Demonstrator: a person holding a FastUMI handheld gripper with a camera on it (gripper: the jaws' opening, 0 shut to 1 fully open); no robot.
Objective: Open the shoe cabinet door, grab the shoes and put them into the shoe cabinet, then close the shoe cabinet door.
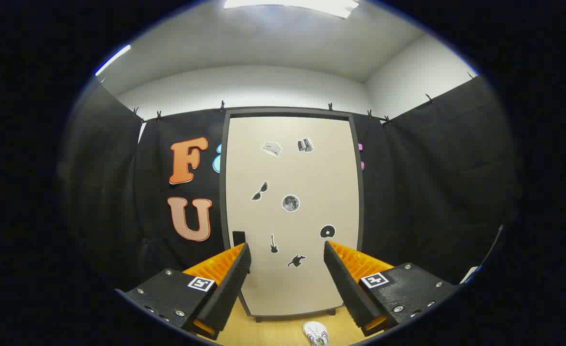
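One shoe cabinet [290, 211] with one closed door, seven stickers [290, 203] on it, one shoe [315, 333], one tool [287, 274] with fingers apart.

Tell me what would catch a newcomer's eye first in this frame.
The tall pale cabinet door, shut and dotted with small stickers, stands straight ahead beyond the fingers. The gripper is open and holds nothing. A white shoe lies on the wooden floor between the fingers, in front of the cabinet.
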